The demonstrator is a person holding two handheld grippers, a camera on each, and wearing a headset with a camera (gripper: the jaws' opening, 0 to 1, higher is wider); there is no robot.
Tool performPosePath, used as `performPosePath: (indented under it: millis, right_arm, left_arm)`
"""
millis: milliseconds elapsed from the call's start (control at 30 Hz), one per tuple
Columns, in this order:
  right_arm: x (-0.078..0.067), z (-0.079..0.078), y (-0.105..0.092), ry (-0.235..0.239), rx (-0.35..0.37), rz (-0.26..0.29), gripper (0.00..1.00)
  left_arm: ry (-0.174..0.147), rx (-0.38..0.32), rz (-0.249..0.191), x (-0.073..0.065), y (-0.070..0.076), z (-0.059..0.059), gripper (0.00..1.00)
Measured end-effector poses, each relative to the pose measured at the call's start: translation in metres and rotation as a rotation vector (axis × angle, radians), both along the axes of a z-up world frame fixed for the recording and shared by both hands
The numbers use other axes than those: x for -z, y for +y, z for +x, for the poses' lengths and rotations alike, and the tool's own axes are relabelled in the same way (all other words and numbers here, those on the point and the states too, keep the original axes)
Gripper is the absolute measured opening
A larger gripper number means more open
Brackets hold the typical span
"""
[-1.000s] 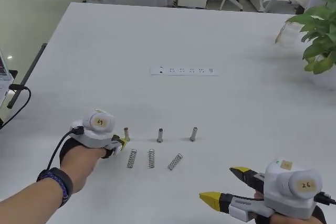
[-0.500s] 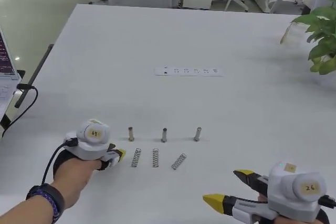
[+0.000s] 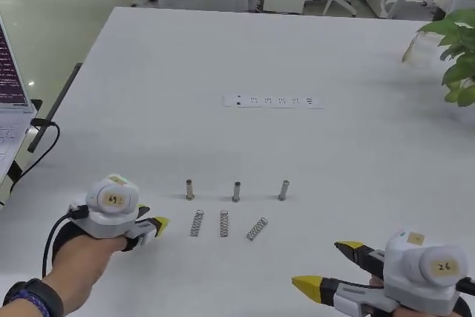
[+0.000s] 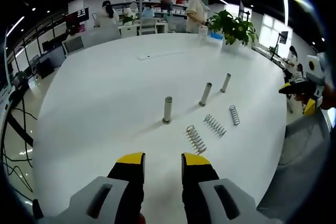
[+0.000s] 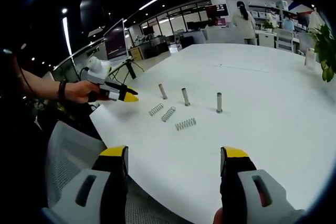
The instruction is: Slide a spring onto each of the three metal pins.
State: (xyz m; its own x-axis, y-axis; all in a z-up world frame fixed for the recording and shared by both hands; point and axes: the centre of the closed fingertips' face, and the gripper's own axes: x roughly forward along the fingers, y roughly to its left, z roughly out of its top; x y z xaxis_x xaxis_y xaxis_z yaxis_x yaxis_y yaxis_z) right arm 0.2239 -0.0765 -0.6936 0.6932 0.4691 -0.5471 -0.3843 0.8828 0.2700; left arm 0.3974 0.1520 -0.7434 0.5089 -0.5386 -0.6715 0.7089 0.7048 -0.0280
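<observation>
Three short metal pins [image 3: 190, 189] [image 3: 237, 191] [image 3: 283, 190] stand upright in a row on the white table. Just in front of them lie three loose springs [image 3: 197, 223] [image 3: 224, 223] [image 3: 257, 229]. My left gripper [image 3: 158, 223] hovers left of the leftmost spring, holding nothing. In its own view, the left gripper [image 4: 163, 159] has a narrow gap between its jaws and points at the nearest spring [image 4: 195, 139] and pin [image 4: 168, 109]. At the near right, my right gripper [image 3: 326, 265] is wide open and empty. From the right gripper [image 5: 174, 153], the springs [image 5: 168, 114] lie well ahead.
A white power strip [image 3: 273, 100] lies mid-table beyond the pins. A potted plant [image 3: 462, 57] stands at the far right. A laptop [image 3: 9, 87] and a black cable [image 3: 46, 133] sit off the table's left edge. Office chairs stand beyond the far edge.
My left gripper has drawn back from beside the leftmost pin, down and to the left toward me. The head camera has shifted. The right gripper stays about where it was.
</observation>
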Motion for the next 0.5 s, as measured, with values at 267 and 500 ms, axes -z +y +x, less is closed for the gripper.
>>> performPosePath:
  millis: [267,500]
  right_arm:
    - [-0.002,0.003,0.000,-0.003,-0.006,-0.002,0.70]
    - [-0.002,0.007,-0.001,-0.004,-0.013,-0.008,0.71]
  left_arm:
    - [-0.018,-0.007,-0.040,-0.012,0.010,-0.009,0.27]
    - [-0.037,-0.021,-0.075,-0.028,0.019,-0.018,0.33]
